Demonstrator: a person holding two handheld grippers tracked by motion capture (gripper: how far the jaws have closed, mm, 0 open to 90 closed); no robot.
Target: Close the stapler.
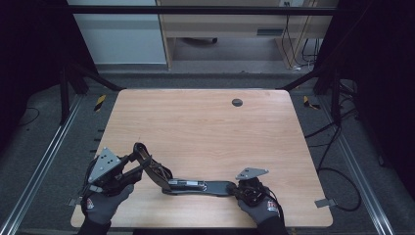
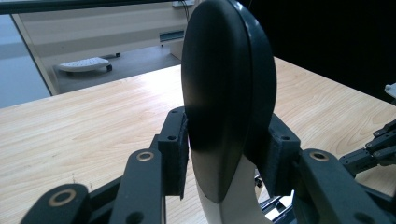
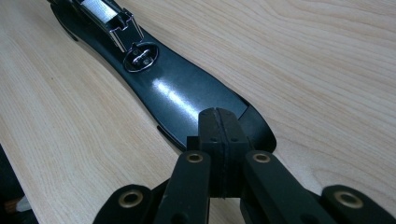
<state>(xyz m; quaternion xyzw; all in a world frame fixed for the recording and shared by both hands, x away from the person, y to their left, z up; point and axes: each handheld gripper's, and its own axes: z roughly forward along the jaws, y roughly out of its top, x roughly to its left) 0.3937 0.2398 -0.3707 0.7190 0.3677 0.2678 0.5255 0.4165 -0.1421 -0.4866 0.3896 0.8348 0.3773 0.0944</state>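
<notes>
Closest to me, on the near side of the table point(image 1: 205, 132) and well short of its round cable hole point(image 1: 237, 102), two gloved hands work a black stapler point(image 1: 195, 186) that has been swung open. Its base point(image 3: 187, 100) lies flat along the near edge, nearer than the hole and a little left of it. The right gripper point(image 1: 237, 188) has its tongs pinched fully together with nothing between them, their tips set on the rounded front end of that base, by the look of it to pin it down. Left of the hole and nearer, the left gripper point(image 1: 136, 169) has its tongs clamped narrow on the top arm point(image 2: 224, 102), one pad on each flank, holding it tilted up from the hinge. Beyond the right tips I can see the oval anvil point(image 3: 140, 57) and the metal staple channel point(image 3: 105, 14). I'd judge it stiff and fairly weighty for its size, with a glossy shell that could slip; the flat flanks of the arm are the sound place to grip, and the sprung hinge may snap back.
</notes>
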